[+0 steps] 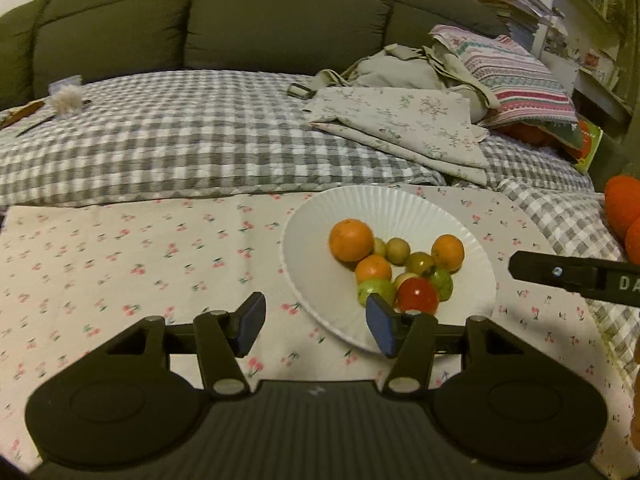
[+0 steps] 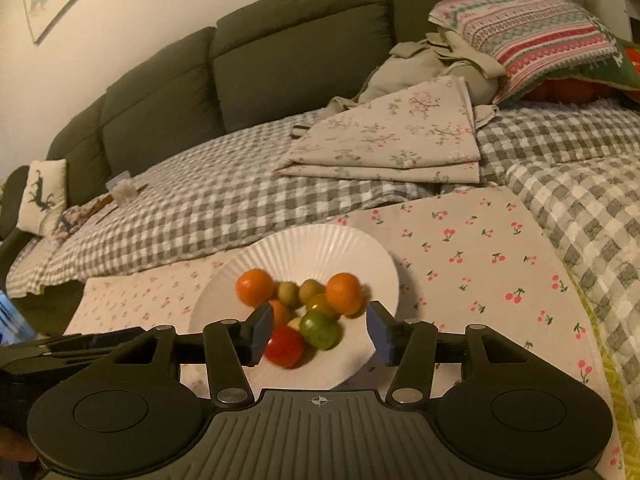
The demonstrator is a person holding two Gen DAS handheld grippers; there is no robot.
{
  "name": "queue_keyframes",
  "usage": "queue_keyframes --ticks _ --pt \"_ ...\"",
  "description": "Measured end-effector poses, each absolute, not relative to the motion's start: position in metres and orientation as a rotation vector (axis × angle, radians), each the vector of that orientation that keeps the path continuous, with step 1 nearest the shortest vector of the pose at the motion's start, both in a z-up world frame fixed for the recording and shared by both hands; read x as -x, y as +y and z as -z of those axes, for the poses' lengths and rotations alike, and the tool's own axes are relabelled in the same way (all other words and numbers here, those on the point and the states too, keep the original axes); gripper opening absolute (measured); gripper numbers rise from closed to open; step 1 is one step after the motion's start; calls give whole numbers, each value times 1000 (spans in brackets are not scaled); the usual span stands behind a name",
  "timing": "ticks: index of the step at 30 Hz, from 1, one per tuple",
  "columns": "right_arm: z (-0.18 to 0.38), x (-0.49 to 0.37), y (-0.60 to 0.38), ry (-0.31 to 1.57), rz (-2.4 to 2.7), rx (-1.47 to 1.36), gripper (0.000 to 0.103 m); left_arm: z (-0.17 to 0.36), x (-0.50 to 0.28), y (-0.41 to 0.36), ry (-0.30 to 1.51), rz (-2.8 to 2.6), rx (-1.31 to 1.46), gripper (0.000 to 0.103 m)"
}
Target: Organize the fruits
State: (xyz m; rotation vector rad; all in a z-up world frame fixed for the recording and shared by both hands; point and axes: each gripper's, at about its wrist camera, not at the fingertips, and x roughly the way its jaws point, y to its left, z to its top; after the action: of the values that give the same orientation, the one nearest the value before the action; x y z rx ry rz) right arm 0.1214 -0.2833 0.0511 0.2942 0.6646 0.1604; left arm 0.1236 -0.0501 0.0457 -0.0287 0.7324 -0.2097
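A white fluted plate (image 1: 400, 208) (image 2: 320, 240) sits on a cherry-print cloth (image 1: 140, 248). It holds three oranges, the largest (image 1: 351, 240) (image 2: 256, 287) at the left, several small green fruits (image 1: 440, 282) (image 2: 319, 330) and one red fruit (image 1: 418, 296) (image 2: 285, 346). My left gripper (image 1: 316, 328) is open over the cloth at the plate's near-left rim, with nothing between its fingers. My right gripper (image 2: 320, 336) hangs open above the plate's near side. The red and green fruits show between its blue pads (image 2: 380, 336), untouched. Its black body (image 1: 576, 276) enters the left wrist view from the right.
A grey checked blanket (image 1: 180, 132) covers the seat behind the cloth, below a dark green sofa back (image 1: 240, 20). A folded floral cloth (image 1: 400, 120) and a striped pillow (image 1: 516, 76) lie at the back right. Orange round things (image 1: 624, 208) sit at the right edge.
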Motion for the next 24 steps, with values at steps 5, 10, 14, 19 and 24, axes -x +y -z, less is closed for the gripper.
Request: queue_keyframes --ticks 5,10,14,19,24 --pt "-63 -96 -277 652 -197 -298 51 -57 -100 -48 729 164 23 55" --pt "-74 -66 -267 631 -225 -270 55 -64 -67 -42 711 133 26 60" --pt "-79 -42 -264 611 -228 -277 55 -65 -45 -42 716 144 32 60" --pt "-82 -11 -252 587 -232 -237 55 -67 -18 -40 694 129 25 66" --pt "-86 11 -250 556 -226 -252 60 -66 -1 -33 688 104 35 68"
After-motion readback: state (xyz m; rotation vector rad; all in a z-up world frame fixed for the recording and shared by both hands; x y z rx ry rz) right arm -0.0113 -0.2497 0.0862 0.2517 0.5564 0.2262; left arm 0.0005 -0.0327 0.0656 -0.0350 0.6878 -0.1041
